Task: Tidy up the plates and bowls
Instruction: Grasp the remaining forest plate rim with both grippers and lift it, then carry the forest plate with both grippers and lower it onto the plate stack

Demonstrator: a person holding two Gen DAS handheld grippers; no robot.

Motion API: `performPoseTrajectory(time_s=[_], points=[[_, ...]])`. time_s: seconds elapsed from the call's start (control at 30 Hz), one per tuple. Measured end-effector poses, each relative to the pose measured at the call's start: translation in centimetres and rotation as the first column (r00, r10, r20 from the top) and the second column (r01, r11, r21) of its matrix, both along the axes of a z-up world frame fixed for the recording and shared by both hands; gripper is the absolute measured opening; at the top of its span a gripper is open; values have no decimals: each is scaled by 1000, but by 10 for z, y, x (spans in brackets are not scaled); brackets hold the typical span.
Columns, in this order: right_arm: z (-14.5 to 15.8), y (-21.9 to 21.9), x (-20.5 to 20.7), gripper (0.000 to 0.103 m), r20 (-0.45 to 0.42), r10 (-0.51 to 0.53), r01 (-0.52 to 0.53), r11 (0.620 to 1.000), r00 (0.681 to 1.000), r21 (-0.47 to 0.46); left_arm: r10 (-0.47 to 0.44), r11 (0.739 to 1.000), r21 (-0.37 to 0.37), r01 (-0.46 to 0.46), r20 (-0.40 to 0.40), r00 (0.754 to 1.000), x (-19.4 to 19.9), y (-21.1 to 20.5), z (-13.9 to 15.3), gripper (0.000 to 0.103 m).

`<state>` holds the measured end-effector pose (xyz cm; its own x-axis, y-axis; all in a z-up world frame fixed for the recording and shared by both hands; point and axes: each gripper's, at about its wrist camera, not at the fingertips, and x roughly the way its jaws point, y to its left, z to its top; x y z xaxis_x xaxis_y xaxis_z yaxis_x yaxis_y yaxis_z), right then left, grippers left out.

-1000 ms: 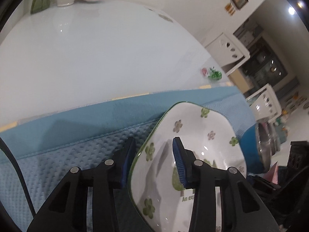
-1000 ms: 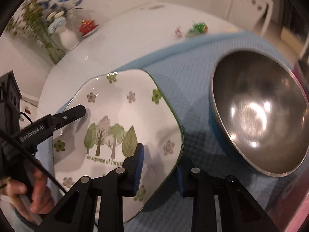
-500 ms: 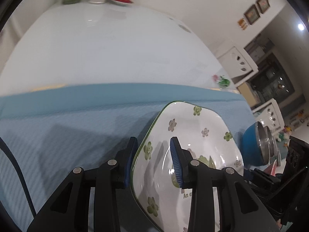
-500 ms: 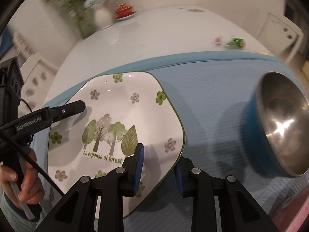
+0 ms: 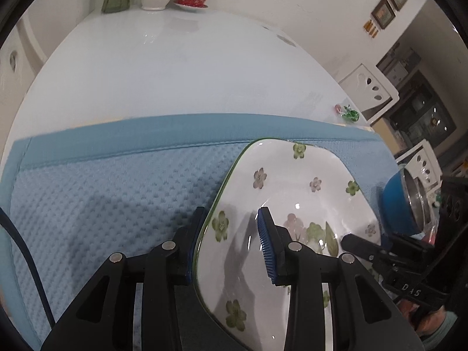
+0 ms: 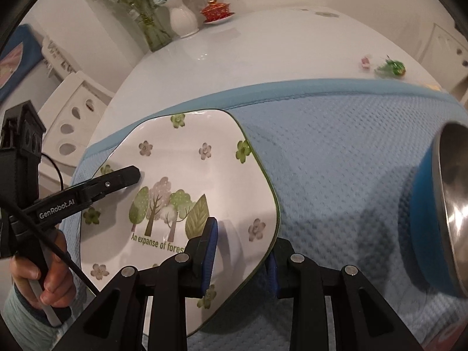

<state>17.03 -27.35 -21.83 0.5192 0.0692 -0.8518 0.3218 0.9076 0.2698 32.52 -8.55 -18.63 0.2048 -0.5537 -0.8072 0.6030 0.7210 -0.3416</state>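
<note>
Now both tools (image 5: 231, 242) (image 6: 242, 254) pitch downward, clamping the plate's (image 6: 187, 169) opposite rims.

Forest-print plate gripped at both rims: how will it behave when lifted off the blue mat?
The forest-print plate looks like stiff glazed ceramic, so it probably won't flex between the left gripper and right gripper. Its glossy reflections suggest a slippery rim, which may slide in the pads. Likely fragile if dropped, though the waffle-weave mat might soften it.

A white glossy table (image 6: 278, 46) carries a blue waffle towel (image 6: 336, 175), a white vase (image 6: 182, 19), a glass vase (image 6: 152, 32), a red lidded cup (image 6: 216, 10) and wrapped candies (image 6: 390, 68).
</note>
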Motion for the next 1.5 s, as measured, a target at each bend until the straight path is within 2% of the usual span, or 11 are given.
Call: performPoseTrajectory(time_s=[0.1, 0.5, 1.0, 1.27, 1.5], points=[[5, 5, -3, 29, 16, 24, -24, 999, 1000, -35, -6, 1000, -1, 6, 3, 1000, -3, 2, 2, 31], [23, 15, 0, 28, 12, 54, -53, 997, 998, -57, 24, 999, -22, -24, 15, 1000, -9, 16, 18, 31], [62, 26, -22, 28, 110, 90, -76, 990, 990, -123, 26, 997, -76, -21, 70, 997, -28, 32, 58, 31], [101, 46, -51, 28, 151, 138, -117, 983, 979, -138, 60, 991, -127, -45, 114, 992, -60, 55, 99, 31], [122, 68, -93, 28, 167, 150, -127, 982, 974, -142, 44, 994, -107, -28, 143, 989, -104, 72, 118, 31]])
